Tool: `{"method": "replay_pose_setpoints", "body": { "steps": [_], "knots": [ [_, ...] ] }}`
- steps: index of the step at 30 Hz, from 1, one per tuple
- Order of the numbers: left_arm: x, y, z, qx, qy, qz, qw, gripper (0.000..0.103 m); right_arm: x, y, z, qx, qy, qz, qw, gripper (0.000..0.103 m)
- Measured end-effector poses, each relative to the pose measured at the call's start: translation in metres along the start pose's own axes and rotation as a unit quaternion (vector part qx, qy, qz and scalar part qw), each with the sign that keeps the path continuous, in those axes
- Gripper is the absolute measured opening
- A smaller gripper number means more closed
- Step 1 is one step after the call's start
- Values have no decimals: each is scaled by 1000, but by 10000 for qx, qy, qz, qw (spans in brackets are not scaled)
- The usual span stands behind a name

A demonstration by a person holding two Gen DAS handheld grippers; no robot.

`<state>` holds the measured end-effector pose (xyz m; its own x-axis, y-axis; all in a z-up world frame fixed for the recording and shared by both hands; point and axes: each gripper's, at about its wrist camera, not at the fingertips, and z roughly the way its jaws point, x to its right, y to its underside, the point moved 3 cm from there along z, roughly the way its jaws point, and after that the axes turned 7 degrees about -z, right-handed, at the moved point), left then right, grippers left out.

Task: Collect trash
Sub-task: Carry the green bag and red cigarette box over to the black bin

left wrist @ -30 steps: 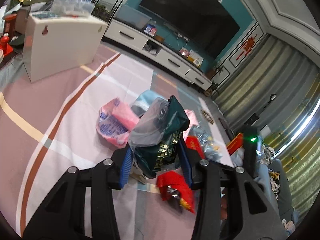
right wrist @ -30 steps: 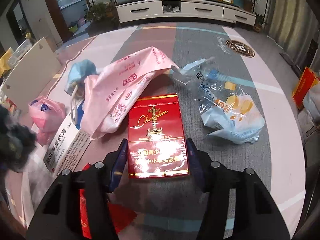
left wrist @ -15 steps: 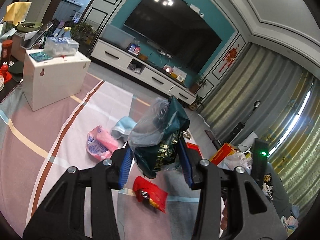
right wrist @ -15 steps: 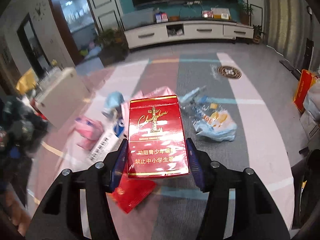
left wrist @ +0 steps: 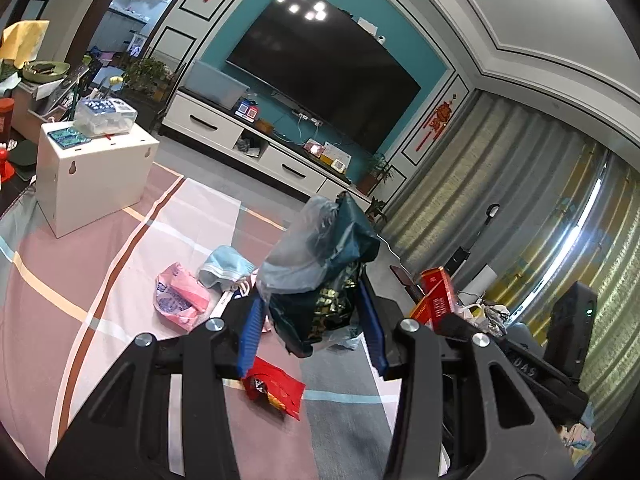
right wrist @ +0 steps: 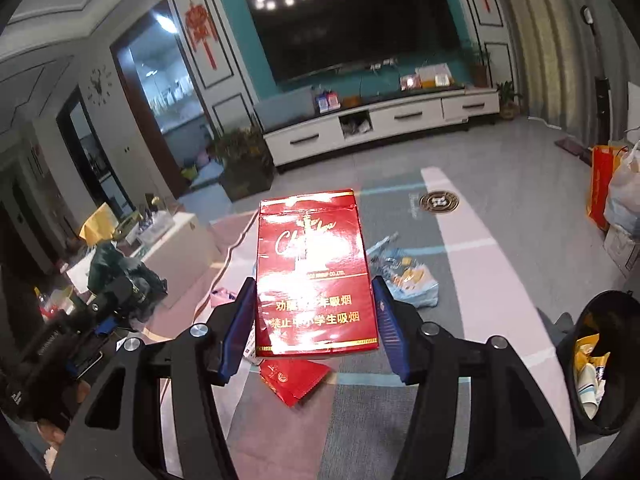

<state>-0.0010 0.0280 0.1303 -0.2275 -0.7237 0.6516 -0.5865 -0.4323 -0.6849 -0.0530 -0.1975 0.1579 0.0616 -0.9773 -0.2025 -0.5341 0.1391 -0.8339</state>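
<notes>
Two black plastic two-finger grippers: left gripper [left wrist: 312, 330] and right gripper [right wrist: 316, 330], each with triangular cut-out arms, round silver screw heads [left wrist: 409, 325] at the pivots, and ribbed blue finger pads [right wrist: 390, 338]. Faint white lettering on one black body, unreadable.

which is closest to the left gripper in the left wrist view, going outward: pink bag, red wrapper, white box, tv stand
1. red wrapper: on the rug just below the left gripper, lower centre.
2. pink bag: on the rug, to the left.
3. white box: far left, standing on the rug.
4. tv stand: against the teal wall, at the back.
</notes>
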Motion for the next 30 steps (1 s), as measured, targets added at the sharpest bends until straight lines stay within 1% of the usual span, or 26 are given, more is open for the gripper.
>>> {"method": "replay_pose_setpoints", "body": {
  "steps": [3, 7, 11, 15, 20, 25, 30],
  "knots": [
    [6, 1, -2, -89, -106, 83, 9999, 44, -5, -3, -17, 238, -65, -88, 9997, 57],
    [14, 2, -6, -174, -77, 159, 9997, 44, -7, -5, -37, 478, -4, -182, 9987, 57],
    [22, 6, -11, -135, -128, 345, 9992, 44, -2, 1, -41, 504, 60, -152, 9986, 57],
    [28, 10, -10, -209, -76, 416, 9989, 44, 3, 6, -36, 422, 142, -103, 9990, 57],
    [34, 15, -10, -275, -48, 531, 9982, 44, 5, 4, -36, 445, 189, -96, 9988, 57],
    [38, 16, -11, -315, 26, 538, 9980, 44, 1, 5, -38, 480, 364, -158, 9981, 57],
    [42, 18, -14, -313, 93, 574, 9978, 44, 1, 3, -42, 540, 404, -172, 9976, 57]
  ]
}}
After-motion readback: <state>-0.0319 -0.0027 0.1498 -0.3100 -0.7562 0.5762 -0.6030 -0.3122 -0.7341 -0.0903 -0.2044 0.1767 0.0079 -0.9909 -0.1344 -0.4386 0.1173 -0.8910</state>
